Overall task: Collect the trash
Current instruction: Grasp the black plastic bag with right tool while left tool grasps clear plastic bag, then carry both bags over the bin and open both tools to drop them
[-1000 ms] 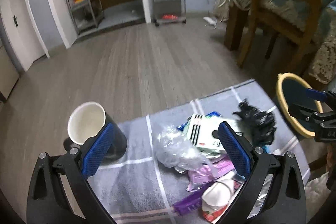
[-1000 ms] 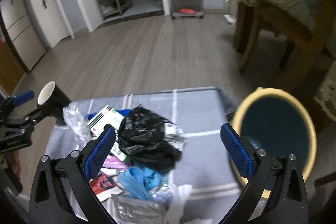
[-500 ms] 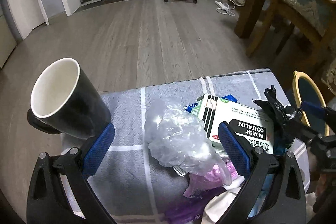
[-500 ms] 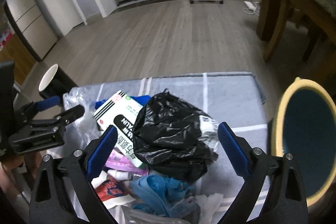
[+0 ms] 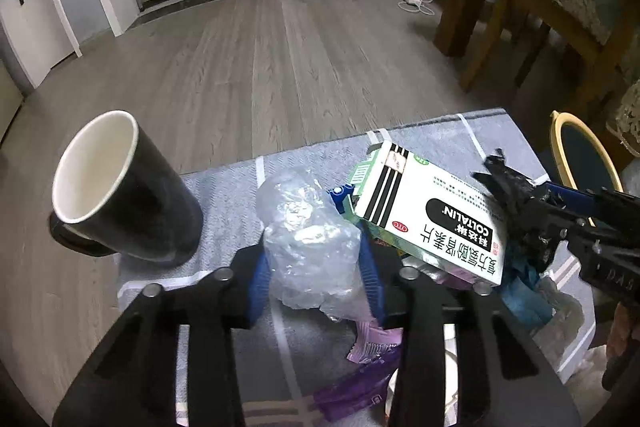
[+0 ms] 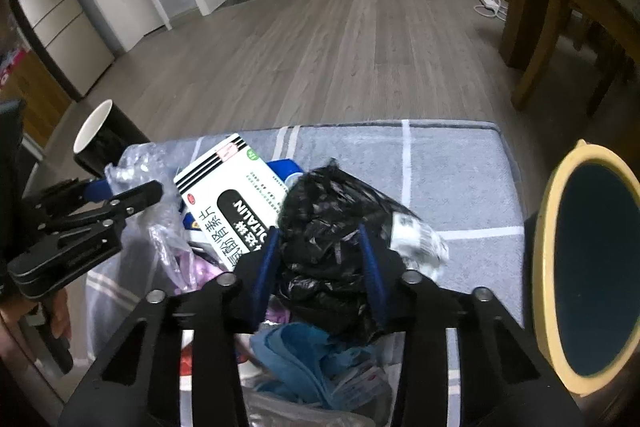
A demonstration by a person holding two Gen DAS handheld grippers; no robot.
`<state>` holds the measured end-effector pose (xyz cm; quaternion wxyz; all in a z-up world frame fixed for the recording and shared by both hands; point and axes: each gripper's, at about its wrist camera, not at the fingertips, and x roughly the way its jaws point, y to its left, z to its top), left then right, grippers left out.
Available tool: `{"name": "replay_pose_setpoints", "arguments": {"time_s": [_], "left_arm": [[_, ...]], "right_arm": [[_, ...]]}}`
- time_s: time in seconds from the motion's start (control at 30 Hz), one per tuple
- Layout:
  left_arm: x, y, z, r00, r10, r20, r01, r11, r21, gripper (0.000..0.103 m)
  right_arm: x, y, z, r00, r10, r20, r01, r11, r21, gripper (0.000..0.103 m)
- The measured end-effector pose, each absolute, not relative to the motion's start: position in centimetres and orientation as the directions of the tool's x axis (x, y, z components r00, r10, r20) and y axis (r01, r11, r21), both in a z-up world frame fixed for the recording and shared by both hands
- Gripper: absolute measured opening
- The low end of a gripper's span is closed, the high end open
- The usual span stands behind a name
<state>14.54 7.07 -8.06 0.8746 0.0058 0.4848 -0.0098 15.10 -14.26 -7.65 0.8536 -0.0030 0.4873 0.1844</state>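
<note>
Trash is lying heaped on the grey-clothed surface (image 6: 460,163), both claws closing, the left claw (image 5: 314,267) pinching the clear plastic wad (image 5: 308,239) and the right claw (image 6: 320,267) squeezing the black bag (image 6: 332,227), so firm grips before lifting toward the yellow-rimmed bin (image 6: 548,227) are looking wise.

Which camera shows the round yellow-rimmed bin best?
The right wrist view: the round yellow-rimmed bin shows almost whole, with its dark inside. The left wrist view catches only part of it behind the right gripper.

- Left gripper (image 5: 314,267) tilts steeply down, jaws closing, blue pads pressing the clear plastic bag (image 5: 308,239).
- Right gripper (image 6: 322,267) tilts likewise, jaws closing, pads squeezing the black plastic bag (image 6: 328,227).
</note>
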Motion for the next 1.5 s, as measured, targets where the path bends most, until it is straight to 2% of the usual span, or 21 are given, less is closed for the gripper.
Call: {"name": "replay_pose_setpoints", "arguments": {"time_s": [0.1, 0.27, 0.43, 0.57, 0.7, 0.93, 1.2, 1.5], "left_arm": [[13.9, 7.4, -7.2, 0.549, 0.004, -0.836, 0.006, 1.0, 0.008, 0.032], [12.6, 7.6, -4.8, 0.603, 0.038, -0.797, -0.016, 0.999, 0.035, 0.03], [11.0, 6.2, -0.6, 0.701, 0.031, -0.712, 0.013, 0.998, 0.057, 0.03], [9.6, 3.2, 2.5, 0.77, -0.001, -0.638, 0.084, 0.991, 0.1, 0.031], [8.8, -1.0, 3.8, 0.79, -0.052, -0.61, 0.177, 0.973, 0.146, 0.031], [8.3, -8.5, 4.2, 0.761, -0.206, -0.615, 0.321, 0.944, 0.081, 0.031], [9.3, -15.9, 2.7, 0.688, -0.32, -0.651, 0.417, 0.909, -0.005, 0.031], [12.5, -20.7, 0.0, 0.625, -0.314, -0.714, 0.418, 0.908, -0.033, 0.031]], "right_arm": [[14.8, -15.1, -6.9, 0.475, 0.311, -0.823, -0.304, 0.936, 0.178, 0.028], [14.2, -17.1, -4.9, 0.516, 0.31, -0.798, -0.248, 0.946, 0.207, 0.027], [13.4, -19.8, -0.5, 0.566, 0.34, -0.751, -0.22, 0.94, 0.259, 0.027], [12.0, -23.5, 3.3, 0.611, 0.346, -0.712, -0.203, 0.938, 0.281, 0.027], [11.0, -27.7, 5.1, 0.651, 0.31, -0.692, -0.173, 0.949, 0.263, 0.027], [10.2, -35.3, 4.9, 0.706, 0.197, -0.68, -0.039, 0.97, 0.24, 0.027], [13.8, -40.2, 1.0, 0.644, 0.166, -0.747, 0.113, 0.945, 0.307, 0.027], [15.2, -43.7, -1.5, 0.599, 0.128, -0.79, 0.212, 0.927, 0.311, 0.028]]}}
